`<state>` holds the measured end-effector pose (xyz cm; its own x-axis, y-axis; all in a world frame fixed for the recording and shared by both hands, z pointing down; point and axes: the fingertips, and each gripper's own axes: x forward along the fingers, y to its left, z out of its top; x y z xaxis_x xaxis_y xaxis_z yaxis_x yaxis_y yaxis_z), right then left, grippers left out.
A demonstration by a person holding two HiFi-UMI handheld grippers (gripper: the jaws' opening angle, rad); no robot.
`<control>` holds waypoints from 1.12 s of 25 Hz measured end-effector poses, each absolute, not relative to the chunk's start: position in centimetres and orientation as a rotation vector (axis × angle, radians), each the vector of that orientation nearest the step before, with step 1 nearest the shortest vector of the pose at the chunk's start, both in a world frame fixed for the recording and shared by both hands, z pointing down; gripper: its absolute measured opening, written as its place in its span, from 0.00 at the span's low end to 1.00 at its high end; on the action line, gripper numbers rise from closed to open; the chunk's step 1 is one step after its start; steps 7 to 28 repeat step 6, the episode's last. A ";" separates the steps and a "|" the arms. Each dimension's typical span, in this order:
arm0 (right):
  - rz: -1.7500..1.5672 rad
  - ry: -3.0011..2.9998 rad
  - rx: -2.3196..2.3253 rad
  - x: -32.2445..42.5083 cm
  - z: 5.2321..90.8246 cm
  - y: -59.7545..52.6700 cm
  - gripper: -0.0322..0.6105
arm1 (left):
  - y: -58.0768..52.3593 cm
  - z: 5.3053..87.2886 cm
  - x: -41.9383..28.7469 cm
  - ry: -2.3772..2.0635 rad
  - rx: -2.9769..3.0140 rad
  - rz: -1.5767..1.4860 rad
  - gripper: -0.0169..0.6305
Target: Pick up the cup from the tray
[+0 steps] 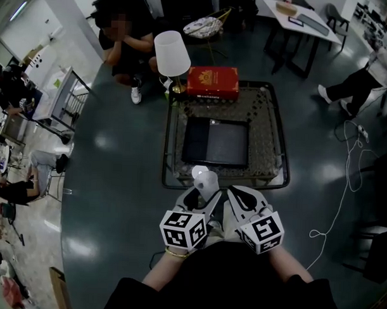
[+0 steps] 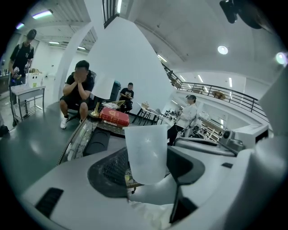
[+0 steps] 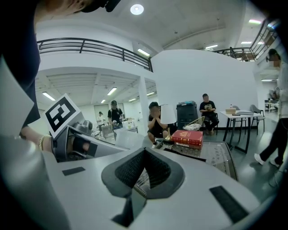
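A translucent white cup (image 1: 205,180) (image 2: 146,152) is held above the near edge of the low table, with my left gripper (image 1: 201,196) (image 2: 148,168) shut on its lower part. It stands upright between the jaws. The black tray (image 1: 216,142) (image 2: 96,140) lies in the middle of the table, beyond the cup, with nothing on it. My right gripper (image 1: 241,200) (image 3: 144,167) hovers just right of the left one, its dark pads pressed together with nothing between them.
A red box (image 1: 212,81) and a white-shaded lamp (image 1: 172,53) stand at the table's far edge. The table (image 1: 170,150) has a dark metal rim. A person (image 1: 124,44) sits behind it, another person (image 1: 364,77) at the right. A white cable (image 1: 346,188) runs over the floor.
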<state>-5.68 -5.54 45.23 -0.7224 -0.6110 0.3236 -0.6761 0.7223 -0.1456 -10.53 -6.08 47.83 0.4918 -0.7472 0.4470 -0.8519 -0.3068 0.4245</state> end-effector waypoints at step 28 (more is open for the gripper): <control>0.366 -2.672 1.034 -5.5 44.9 -5.2 0.07 | -5.7 47.5 -10.5 -1.304 2.130 0.221 0.45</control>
